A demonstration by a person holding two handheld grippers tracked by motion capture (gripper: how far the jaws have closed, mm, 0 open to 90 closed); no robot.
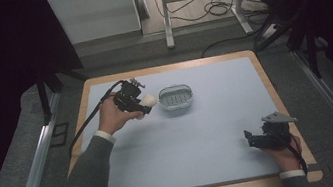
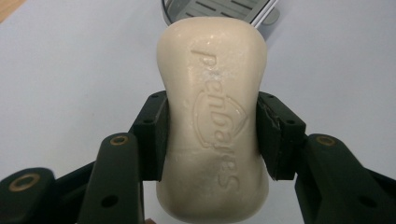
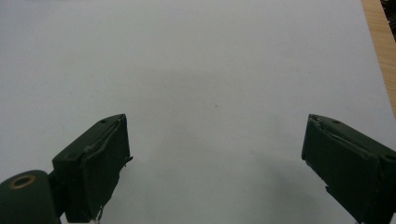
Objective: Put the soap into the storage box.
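- Soap dish [image 1: 176, 97]: clear/grey oval tray with a slotted floor, sits on the blue bench [image 1: 201, 133] toward the far side, a bit left of centre. Nothing in it as far as the high view shows.
- Soap bar [image 2: 214, 116]: cream, waisted shape, clamped across its narrow middle by the left gripper [image 2: 212, 135]. Both pads press on its sides; fingers [image 2: 152, 135] closed on the bar, long axis pointing away from the gripper.
- High view: the bar [image 1: 148, 101] is held off the bench just left of the dish, near but not over it; can't tell whether bar and dish rim touch. Left gripper [image 1: 143, 106] points right, toward the dish.
- Right gripper [image 1: 250, 140]: in the person's hand at the near right corner of the bench, well apart from dish and soap. Grey plate on top.
- Right gripper view: fingers [image 3: 95, 168] spread wide, nothing between them, bare blue mat ahead, strip of wooden bench edge [image 3: 380, 46] at upper right.
- Left gripper view gives what the high view can't: embossed lettering on the soap face, exact pad contact at the waist, and the dish's slotted floor [image 2: 219, 9] peeking out past the far end of the bar.
- High view gives overall layout: grey sleeves, cable trailing from the left gripper off the bench's left edge, table legs and cables on the floor beyond.
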